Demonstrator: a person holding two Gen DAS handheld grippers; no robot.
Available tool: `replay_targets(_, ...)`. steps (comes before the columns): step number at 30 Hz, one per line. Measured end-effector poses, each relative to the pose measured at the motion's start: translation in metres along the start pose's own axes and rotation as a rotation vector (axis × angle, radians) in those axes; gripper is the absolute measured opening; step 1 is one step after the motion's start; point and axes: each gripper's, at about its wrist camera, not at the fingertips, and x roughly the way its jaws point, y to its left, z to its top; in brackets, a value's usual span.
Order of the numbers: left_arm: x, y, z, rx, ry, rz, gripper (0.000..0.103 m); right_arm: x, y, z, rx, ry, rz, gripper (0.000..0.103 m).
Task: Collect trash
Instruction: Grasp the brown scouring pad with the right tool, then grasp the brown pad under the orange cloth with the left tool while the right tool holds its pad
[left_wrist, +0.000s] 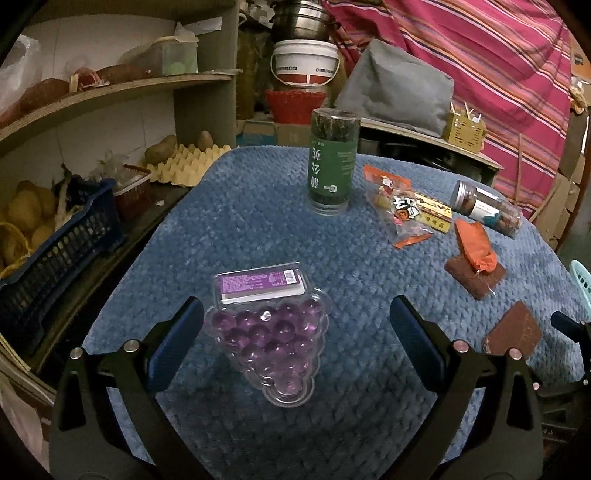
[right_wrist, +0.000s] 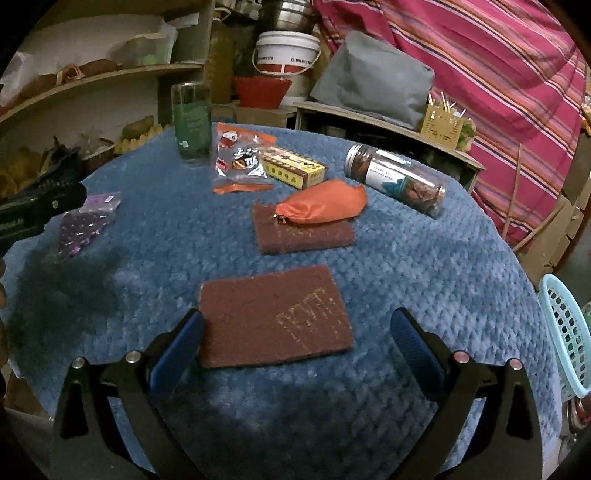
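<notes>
A clear grape-shaped pack of purple balls (left_wrist: 271, 338) lies on the blue cloth table (left_wrist: 240, 221), between the spread fingers of my left gripper (left_wrist: 295, 317), which is open and not touching it. My right gripper (right_wrist: 295, 321) is open too, hovering over a brown scouring pad (right_wrist: 275, 326). A second brown pad (right_wrist: 303, 230) lies farther back with an orange wrapper (right_wrist: 325, 203) on top of it. An orange snack bag (right_wrist: 240, 155), a yellow box (right_wrist: 295, 168), a lying clear jar (right_wrist: 397, 177) and an upright green canister (left_wrist: 332, 162) stand toward the back.
A light blue perforated basket (right_wrist: 565, 332) sits off the table's right edge. Shelves with potatoes, an egg tray (left_wrist: 184, 166) and a dark blue crate (left_wrist: 55, 258) lie to the left. A white bucket (left_wrist: 304, 62), a grey bag and a striped pink cloth are behind.
</notes>
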Motion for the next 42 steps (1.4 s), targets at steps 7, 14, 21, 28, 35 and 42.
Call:
replay_targets(7, -0.001, 0.000, 0.001, 0.007, -0.011, 0.009, 0.098, 0.012, 0.001, 0.000, -0.031, 0.047, -0.012, 0.099)
replay_targets(14, 0.001, -0.008, 0.007, 0.019, -0.015, 0.006, 0.098, 0.014, -0.003, 0.004, -0.040, 0.052, 0.018, 0.098)
replay_targets(21, 0.001, -0.027, 0.014, 0.028, -0.024, -0.008, 0.098, 0.018, -0.013, 0.006, -0.020, 0.079, 0.101, 0.083)
replay_targets(28, 0.008, -0.046, 0.023, 0.030, -0.018, -0.017, 0.098, 0.013, -0.049, 0.024, 0.005, 0.038, 0.054, 0.083)
replay_targets(35, 0.019, -0.073, 0.026, 0.038, 0.001, -0.027, 0.098, 0.022, -0.104, 0.055, 0.043, -0.001, -0.022, 0.083)
replay_targets(42, 0.034, -0.104, 0.022, 0.050, 0.026, -0.049, 0.098, 0.040, -0.152, 0.046, 0.143, 0.000, -0.030, 0.083)
